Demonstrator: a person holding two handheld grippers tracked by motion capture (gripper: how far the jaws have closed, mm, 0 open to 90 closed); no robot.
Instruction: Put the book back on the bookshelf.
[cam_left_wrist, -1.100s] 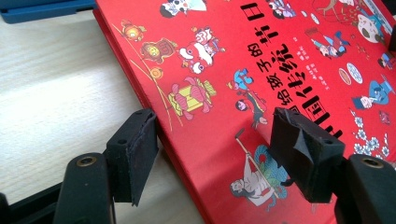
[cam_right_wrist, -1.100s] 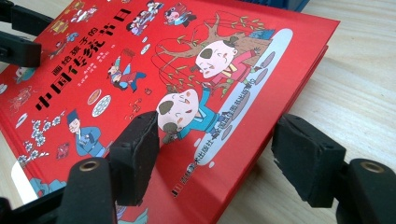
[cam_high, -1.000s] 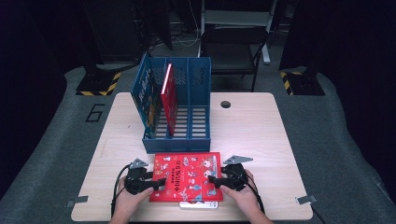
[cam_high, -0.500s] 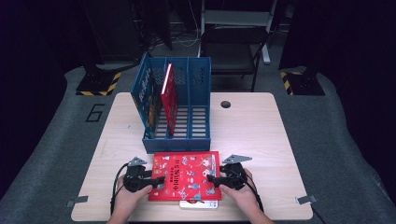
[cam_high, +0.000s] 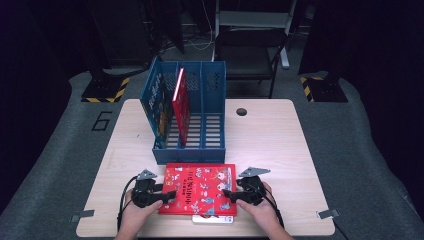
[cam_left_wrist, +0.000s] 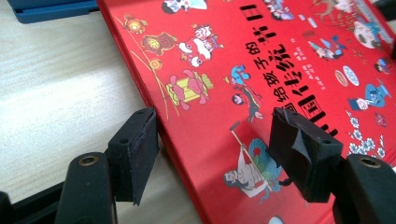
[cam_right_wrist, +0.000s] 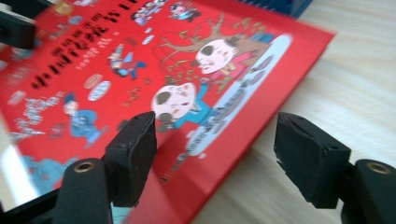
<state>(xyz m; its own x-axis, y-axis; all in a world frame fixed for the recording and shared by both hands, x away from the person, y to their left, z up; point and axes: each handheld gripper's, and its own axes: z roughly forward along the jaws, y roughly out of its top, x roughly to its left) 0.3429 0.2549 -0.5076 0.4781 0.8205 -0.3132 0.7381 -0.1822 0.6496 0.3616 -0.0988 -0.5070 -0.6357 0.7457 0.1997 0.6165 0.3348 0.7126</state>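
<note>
since a second ago i see hardly any movement: my left hand-held gripper (cam_high: 167, 194) and right hand-held gripper (cam_high: 227, 194) stay at the side edges of the red book (cam_high: 200, 188), jaws apart astride them. the book lies flat at the worktop's (cam_high: 270, 145) near edge. beyond it stands the blue file rack (cam_high: 202, 120).

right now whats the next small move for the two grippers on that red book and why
Probably shut both sets of jaws on the book's side edges. The red book lies flat on the table, and the left gripper and right gripper each stand open, straddling an edge without clamping it. A firm grip on both sides should come before lifting it toward the blue file rack.
</note>
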